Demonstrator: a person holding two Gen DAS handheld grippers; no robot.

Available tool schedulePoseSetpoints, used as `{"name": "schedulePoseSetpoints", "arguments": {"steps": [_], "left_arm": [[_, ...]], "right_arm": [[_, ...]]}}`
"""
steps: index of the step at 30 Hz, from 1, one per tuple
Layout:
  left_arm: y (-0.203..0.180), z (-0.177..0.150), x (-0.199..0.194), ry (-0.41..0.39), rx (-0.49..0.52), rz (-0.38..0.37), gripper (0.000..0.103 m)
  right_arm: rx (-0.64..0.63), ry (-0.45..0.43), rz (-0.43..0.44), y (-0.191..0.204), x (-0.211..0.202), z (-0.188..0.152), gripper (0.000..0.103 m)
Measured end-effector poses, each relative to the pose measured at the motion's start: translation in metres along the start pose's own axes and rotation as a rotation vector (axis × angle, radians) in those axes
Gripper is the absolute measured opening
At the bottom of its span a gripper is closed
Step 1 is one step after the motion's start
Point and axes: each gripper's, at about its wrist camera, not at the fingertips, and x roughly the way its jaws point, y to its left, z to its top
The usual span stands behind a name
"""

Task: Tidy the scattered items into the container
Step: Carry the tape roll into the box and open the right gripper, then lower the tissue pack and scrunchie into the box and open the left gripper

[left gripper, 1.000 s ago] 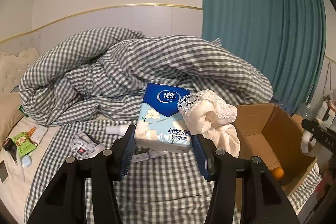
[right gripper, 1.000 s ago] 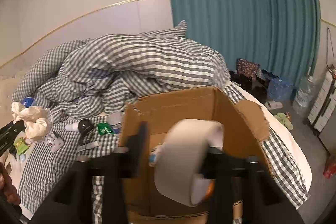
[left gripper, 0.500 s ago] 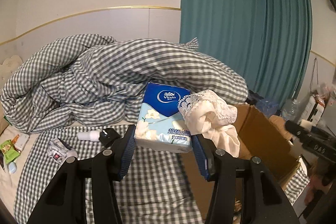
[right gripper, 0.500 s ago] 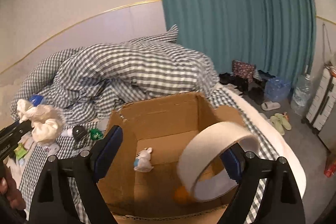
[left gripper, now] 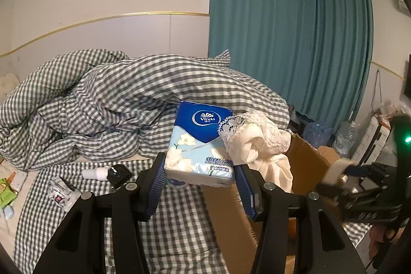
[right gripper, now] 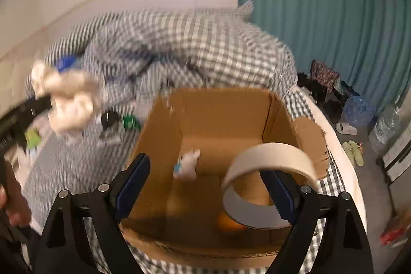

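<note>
Left gripper [left gripper: 199,182] clamps blue-and-white tissue pack [left gripper: 200,143]; cream lace-edged cloth [left gripper: 257,143] is bunched against its right pad. Right gripper [right gripper: 205,181] spread wide over open brown cardboard box [right gripper: 221,114]; wide beige tape roll [right gripper: 267,184] touches only right pad [right gripper: 281,193]. Small white toy [right gripper: 186,164] on box floor. Checked duvet [left gripper: 115,99] behind.

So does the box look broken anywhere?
Yes. The cardboard box has a torn, ragged flap on its right side in the right wrist view, with jagged edges where cardboard is missing.
</note>
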Motion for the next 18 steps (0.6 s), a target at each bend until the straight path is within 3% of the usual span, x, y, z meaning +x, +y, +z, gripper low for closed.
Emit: {"name": "schedulePoseSetpoints", "arguments": {"steps": [5,8,14,18], "left_arm": [[-0.011,0.0,0.0,0.002,0.016,-0.018,0.053],[-0.013,0.001,-0.001,-0.002,0.021,-0.02,0.053],[-0.013,0.003,-0.002,-0.007,0.023,-0.021,0.053],[-0.016,0.004,-0.001,-0.009,0.022,-0.025,0.053]], "right_arm": [[-0.01,0.266,-0.005,-0.001,0.035,-0.006,0.087],[-0.012,0.311,-0.021,-0.001,0.042,-0.012,0.087],[0.003,0.263,-0.005,-0.001,0.036,-0.012,0.087],[0.02,0.065,-0.059,-0.006,0.007,-0.003,0.087]]}}
